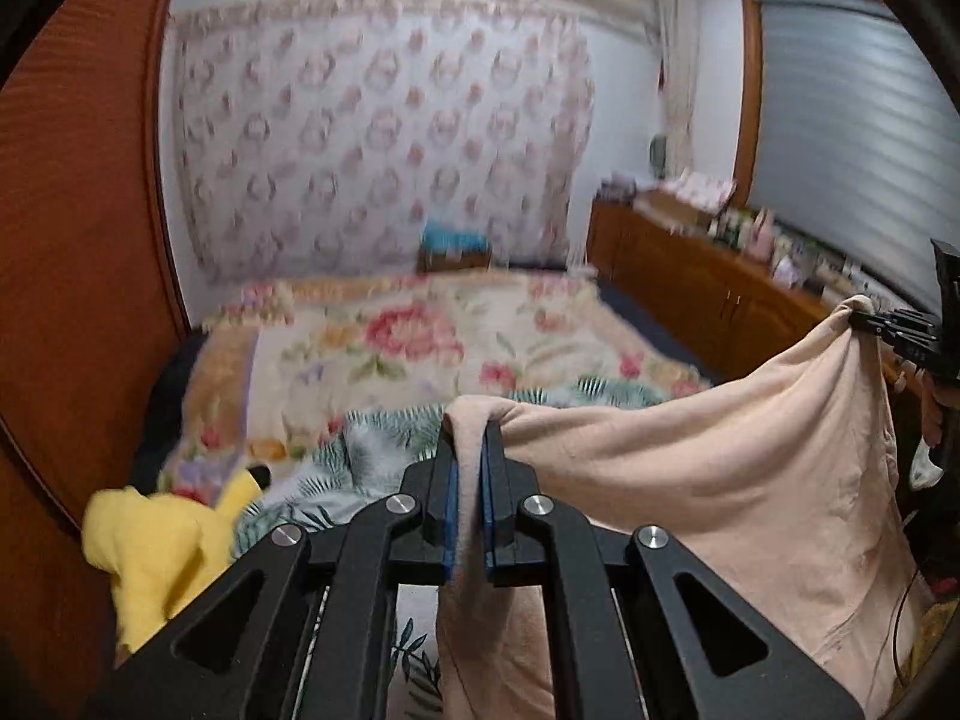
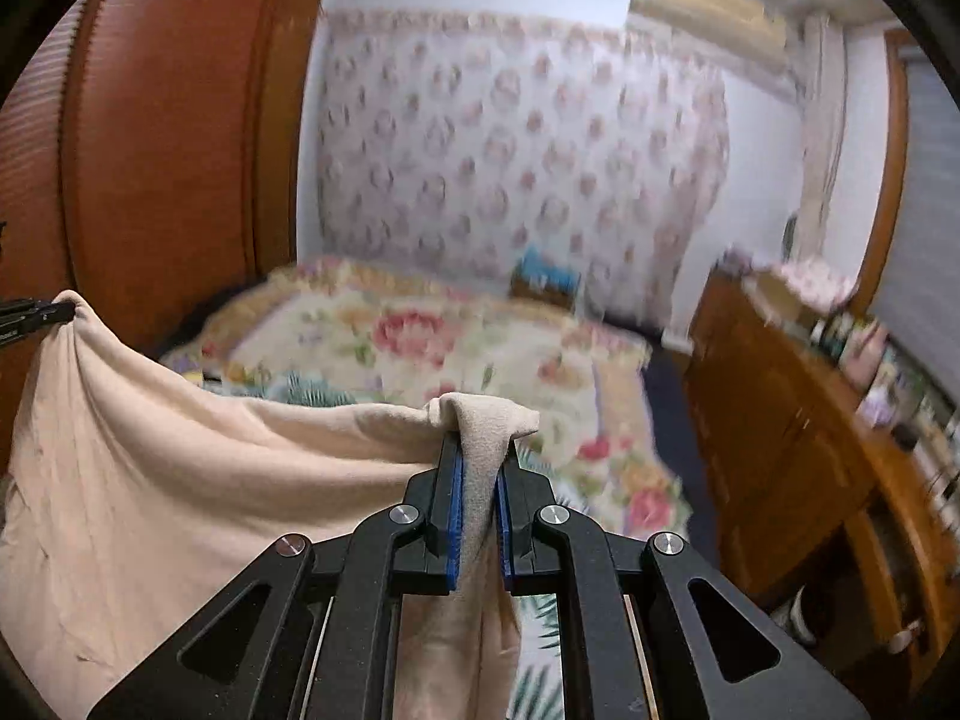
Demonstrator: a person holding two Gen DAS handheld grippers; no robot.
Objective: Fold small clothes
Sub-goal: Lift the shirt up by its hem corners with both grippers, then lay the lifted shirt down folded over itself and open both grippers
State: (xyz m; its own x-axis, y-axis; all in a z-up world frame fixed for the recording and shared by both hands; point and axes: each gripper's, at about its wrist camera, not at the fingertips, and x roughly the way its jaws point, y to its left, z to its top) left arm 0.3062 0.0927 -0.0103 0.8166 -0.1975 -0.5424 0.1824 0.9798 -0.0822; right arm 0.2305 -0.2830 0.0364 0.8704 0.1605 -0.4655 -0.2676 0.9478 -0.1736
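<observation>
A: Both grippers are clamped on one peach-pink garment [image 1: 720,480], held up between them above a bed. In the left wrist view, the left gripper [image 1: 471,450] has its blue-padded jaws pressed together on a bunched corner of the cloth, which rises in a small fold above the fingertips and hangs down between the black linkages.

B: And the other hand?

A: The right gripper [image 2: 480,456] is likewise closed on a gathered corner of the same garment; a grey-beige tuft pokes up over the tips and the rest drops straight down between the jaws. From there the fabric runs off to the gripper's left in a sagging sheet, up to where the left gripper's black tip pinches it at the frame's edge.

B: Where does the cloth sit relative to the left gripper?

A: It spreads to that gripper's right, its top edge dipping, then climbing to the right gripper, seen small at the far right with part of a hand [image 1: 933,408] below it. The body of the garment hangs below both grippers.

B: What lies beyond?

A: Ahead of both grippers is a floral bedspread [image 1: 414,342], and just under them a leaf-print sheet [image 1: 372,456]. To the left gripper's lower left lies a yellow plush toy [image 1: 156,546]. A wooden sideboard [image 2: 792,438] crowded with small items stands to the right gripper's right. The background is blurred.
</observation>
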